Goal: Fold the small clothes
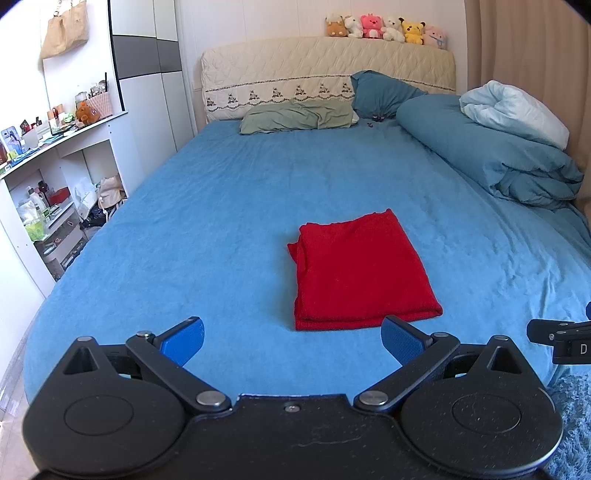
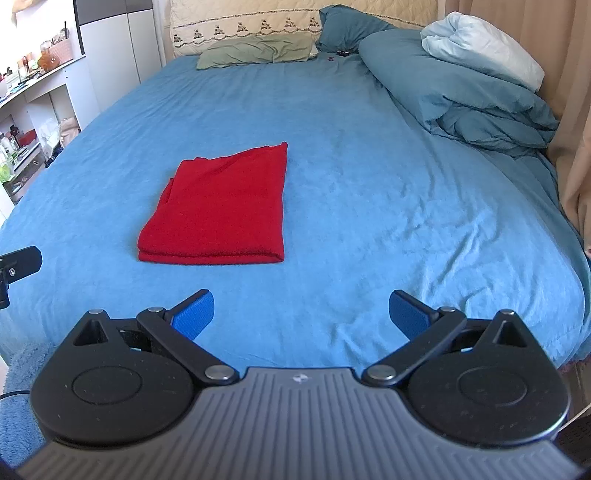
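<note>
A red garment lies folded into a neat rectangle on the blue bed sheet. It also shows in the right wrist view, left of centre. My left gripper is open and empty, held just short of the garment's near edge and a little left of it. My right gripper is open and empty, near the bed's front edge and to the right of the garment. Neither gripper touches the cloth.
A rolled blue duvet with a white pillow lies along the right side. Green and blue pillows rest at the headboard under several plush toys. White shelves stand at the left.
</note>
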Demonstrator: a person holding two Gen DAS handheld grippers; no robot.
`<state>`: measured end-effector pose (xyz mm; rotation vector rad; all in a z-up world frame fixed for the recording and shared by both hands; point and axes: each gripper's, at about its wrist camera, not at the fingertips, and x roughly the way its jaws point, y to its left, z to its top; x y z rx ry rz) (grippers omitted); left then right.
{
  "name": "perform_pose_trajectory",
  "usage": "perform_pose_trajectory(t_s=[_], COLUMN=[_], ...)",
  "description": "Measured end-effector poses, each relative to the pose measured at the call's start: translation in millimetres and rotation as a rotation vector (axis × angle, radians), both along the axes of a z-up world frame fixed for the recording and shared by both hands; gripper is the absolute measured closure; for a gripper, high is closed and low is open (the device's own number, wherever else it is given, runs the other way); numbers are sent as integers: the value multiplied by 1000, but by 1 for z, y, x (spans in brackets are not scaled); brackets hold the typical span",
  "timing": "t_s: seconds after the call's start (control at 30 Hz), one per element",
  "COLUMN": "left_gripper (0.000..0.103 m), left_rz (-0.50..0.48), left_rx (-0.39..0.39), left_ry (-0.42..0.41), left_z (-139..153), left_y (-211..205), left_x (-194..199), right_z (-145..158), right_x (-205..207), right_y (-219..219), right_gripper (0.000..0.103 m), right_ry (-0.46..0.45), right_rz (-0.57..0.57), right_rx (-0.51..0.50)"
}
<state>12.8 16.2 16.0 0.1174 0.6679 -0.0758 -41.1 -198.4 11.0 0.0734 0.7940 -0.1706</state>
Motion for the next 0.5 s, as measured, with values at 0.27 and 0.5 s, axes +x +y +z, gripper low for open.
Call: perform_pose_trajectory(t_s=[0.27, 0.5], left_gripper=[0, 0], left_rz=[9, 15], left_rx=[14, -25], left_ry=[-7, 13], left_z=[1, -1], left_y=[-1, 2], left_x=[0, 3], right_z=[1, 1], right_x=[0, 2], right_y=[-2, -4], right_gripper=[0, 0], right_ry=[2, 1], right_rz=[7, 12], right_rx=[-2, -2])
